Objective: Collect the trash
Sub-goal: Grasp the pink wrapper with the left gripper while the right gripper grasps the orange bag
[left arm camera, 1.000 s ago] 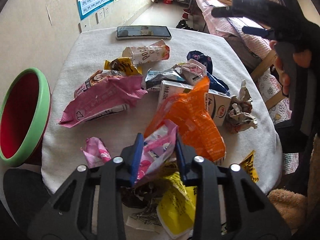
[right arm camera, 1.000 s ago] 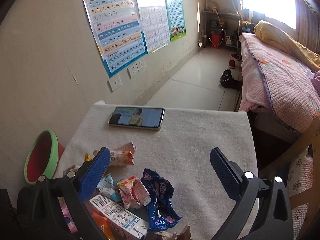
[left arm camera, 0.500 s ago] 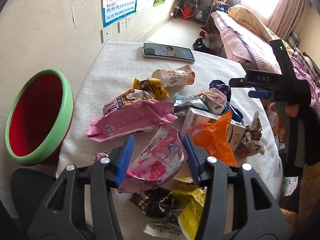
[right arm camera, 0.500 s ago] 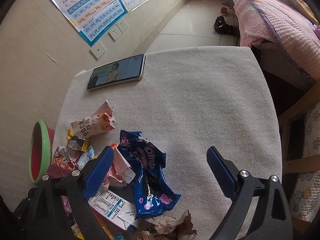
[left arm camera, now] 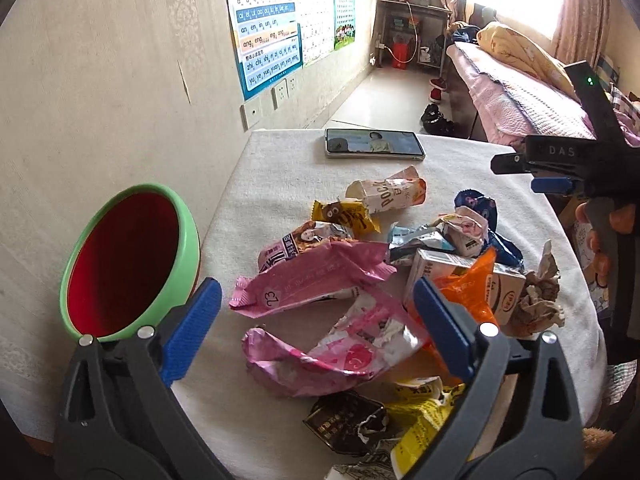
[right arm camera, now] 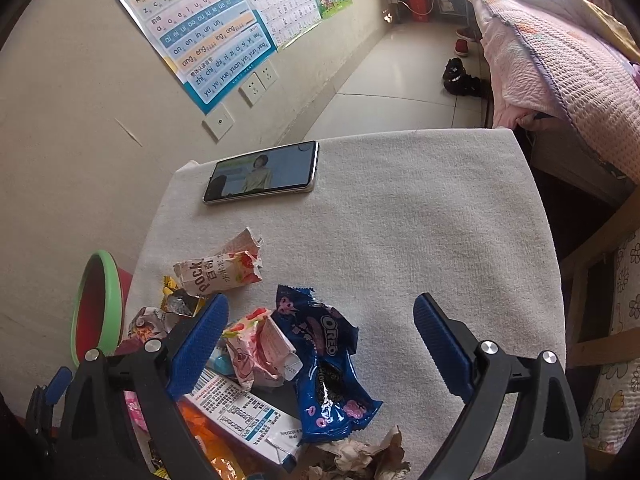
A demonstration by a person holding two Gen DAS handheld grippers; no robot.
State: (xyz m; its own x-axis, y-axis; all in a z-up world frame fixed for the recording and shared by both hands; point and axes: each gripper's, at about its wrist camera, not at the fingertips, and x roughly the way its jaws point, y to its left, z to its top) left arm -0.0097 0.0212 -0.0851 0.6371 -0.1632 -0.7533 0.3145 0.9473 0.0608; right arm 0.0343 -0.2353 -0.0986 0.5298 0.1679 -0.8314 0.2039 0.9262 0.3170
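Note:
Snack wrappers lie heaped on a table under a white cloth [left arm camera: 280, 184]. My left gripper [left arm camera: 314, 300] hovers over the near end of the heap, its jaws opening. A crumpled pink wrapper [left arm camera: 340, 352] lies loose on the cloth between them, and neither pad touches it. A larger pink bag [left arm camera: 312, 284] lies just beyond. A green-rimmed red bin [left arm camera: 192, 248] stands left of the table. My right gripper [right arm camera: 320, 308] stands open above a blue Oreo wrapper [right arm camera: 328, 360] and a small pink carton [right arm camera: 256, 344], gripping nothing.
A phone [right arm camera: 260, 172] lies at the table's far edge. A Pocky box [right arm camera: 220, 268], a milk carton [right arm camera: 244, 412], an orange bag [left arm camera: 468, 288], crumpled paper [right arm camera: 360, 456] and yellow wrappers [left arm camera: 424, 412] fill the heap. A bed [right arm camera: 560, 60] stands to the right.
The left jaws went from shut on the crumpled pink wrapper to wide apart, and the wrapper dropped onto the cloth. The left gripper rose and tilted up. The right gripper dipped toward the Oreo wrapper.

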